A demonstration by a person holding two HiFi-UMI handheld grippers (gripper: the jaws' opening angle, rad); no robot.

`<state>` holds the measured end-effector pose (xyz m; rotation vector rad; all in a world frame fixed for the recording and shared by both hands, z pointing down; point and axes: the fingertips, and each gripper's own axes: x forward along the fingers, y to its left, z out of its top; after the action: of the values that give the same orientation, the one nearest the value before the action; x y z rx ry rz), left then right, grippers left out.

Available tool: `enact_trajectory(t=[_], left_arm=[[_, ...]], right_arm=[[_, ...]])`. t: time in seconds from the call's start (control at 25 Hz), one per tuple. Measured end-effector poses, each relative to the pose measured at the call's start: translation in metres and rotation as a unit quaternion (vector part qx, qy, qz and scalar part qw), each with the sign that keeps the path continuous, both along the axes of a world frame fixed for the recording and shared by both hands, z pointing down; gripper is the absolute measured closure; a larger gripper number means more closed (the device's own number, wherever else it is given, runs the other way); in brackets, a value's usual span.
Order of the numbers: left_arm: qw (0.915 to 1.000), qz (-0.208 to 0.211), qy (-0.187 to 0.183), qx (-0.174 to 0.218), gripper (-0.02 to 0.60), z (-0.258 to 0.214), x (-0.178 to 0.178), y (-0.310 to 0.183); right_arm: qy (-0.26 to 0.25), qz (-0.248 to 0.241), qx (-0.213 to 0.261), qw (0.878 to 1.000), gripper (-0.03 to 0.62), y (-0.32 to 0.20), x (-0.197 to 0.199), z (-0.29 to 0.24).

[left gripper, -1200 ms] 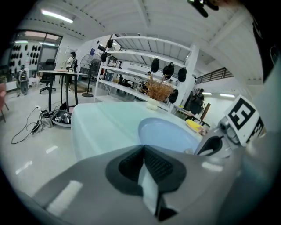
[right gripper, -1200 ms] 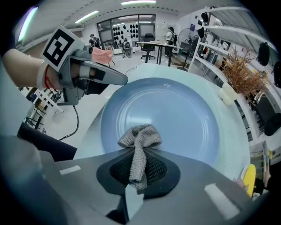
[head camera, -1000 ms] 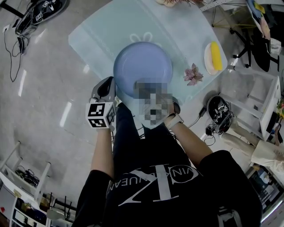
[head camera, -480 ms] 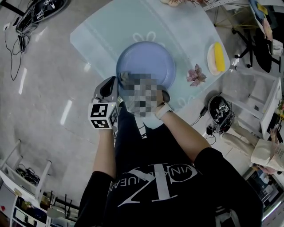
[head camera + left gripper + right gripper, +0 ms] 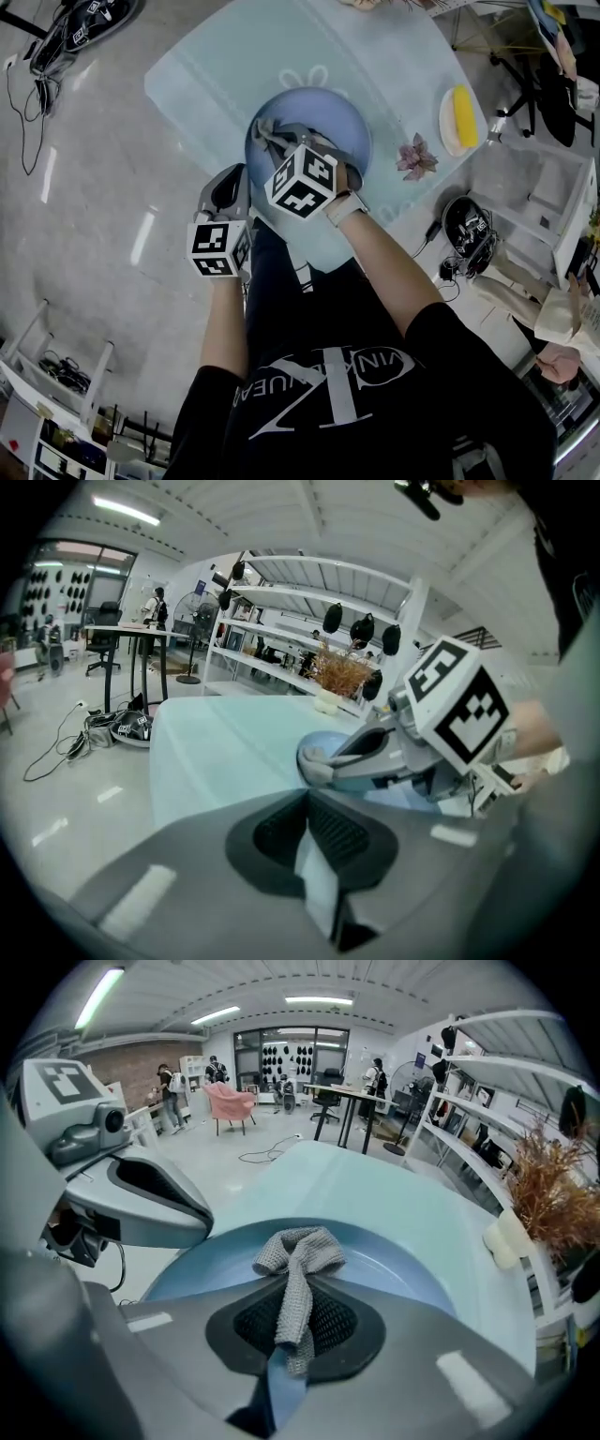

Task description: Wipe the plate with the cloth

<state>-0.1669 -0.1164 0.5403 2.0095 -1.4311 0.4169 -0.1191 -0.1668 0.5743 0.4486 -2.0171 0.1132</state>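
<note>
Right gripper point(image 5: 292, 1314) pinches cloth point(image 5: 302, 1252) — on plate point(image 5: 412, 1274).

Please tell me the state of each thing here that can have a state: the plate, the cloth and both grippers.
plate: right way up on the table cover.
cloth: bunched, pinched over the plate.
right gripper: shut on the cloth.
left gripper: shut, holds nothing, tips by the plate's near rim.

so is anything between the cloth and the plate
Nothing visible is. The right gripper has the cloth pinched in its jaws, and its bunched end sits right over the plate with bare plate all around it.
</note>
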Motion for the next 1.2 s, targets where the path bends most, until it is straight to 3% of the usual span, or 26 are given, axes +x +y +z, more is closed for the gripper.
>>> enact_trajectory(t=[0.56, 0.8, 1.2], left_arm=[[0.9999, 0.009, -0.008, -0.003, 0.581, -0.001, 0.003, 0.000], [0.9999, 0.007, -0.010, -0.006, 0.581, 0.000, 0.005, 0.000], [0.9998, 0.009, -0.016, -0.009, 0.581, -0.002, 0.006, 0.001]], right_arm=[[0.051, 0.096, 0.037, 0.993, 0.562, -0.045, 0.087, 0.000], [0.109, 0.072, 0.061, 0.990, 0.563, -0.028, 0.123, 0.002], [0.112, 0.067, 0.010, 0.991, 0.563, 0.026, 0.146, 0.004]])
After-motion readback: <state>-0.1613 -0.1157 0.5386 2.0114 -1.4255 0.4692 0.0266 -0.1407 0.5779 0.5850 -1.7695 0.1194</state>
